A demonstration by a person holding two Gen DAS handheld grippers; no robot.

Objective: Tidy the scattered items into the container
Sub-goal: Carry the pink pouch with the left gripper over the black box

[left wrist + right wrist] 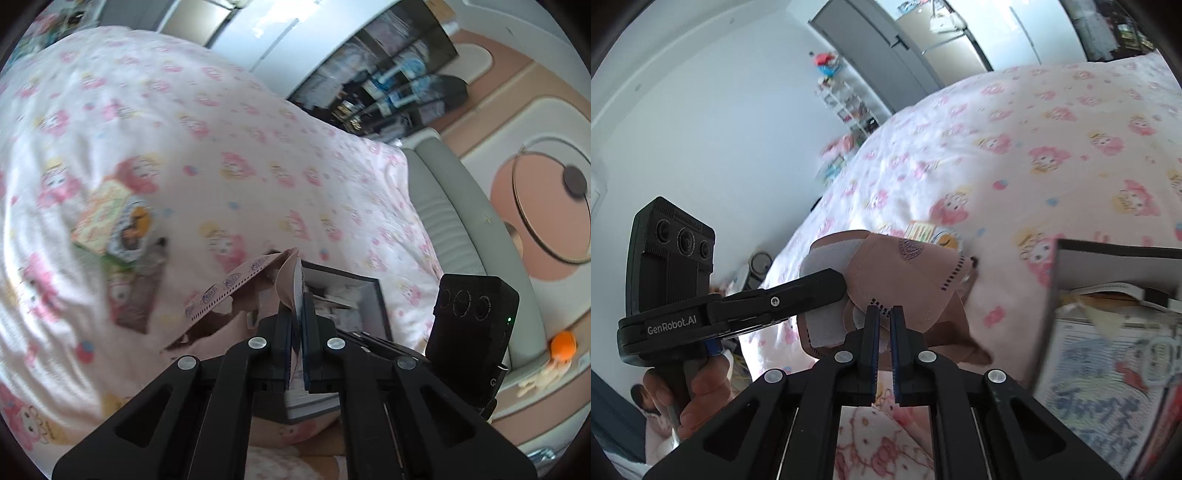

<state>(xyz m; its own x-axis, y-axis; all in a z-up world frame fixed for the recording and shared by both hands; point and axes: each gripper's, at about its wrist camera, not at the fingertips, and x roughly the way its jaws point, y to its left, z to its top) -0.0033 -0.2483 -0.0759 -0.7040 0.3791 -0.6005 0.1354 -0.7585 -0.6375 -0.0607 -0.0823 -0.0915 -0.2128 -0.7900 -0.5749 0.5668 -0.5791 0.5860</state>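
Note:
A pink face mask [229,291] hangs in the air over the bed, held at two places. My left gripper [300,295] is shut on one edge of it. My right gripper [884,317] is shut on the mask [905,273] at its lower edge, and the left gripper [834,282] clamps the mask's left side in that view. The black-walled container [382,306] lies on the bed just behind the left fingers. In the right wrist view the container [1108,254] is to the right, with printed booklets inside. A yellow-green box and round packet [114,221] lie on the bedspread.
The bedspread [184,110] is pink with cartoon prints. A grey padded bed edge [443,206] runs along the right, with a dark shelf [388,81] beyond. A person's hand [701,387] grips the left tool's handle. A wire rack [846,99] stands by the white wall.

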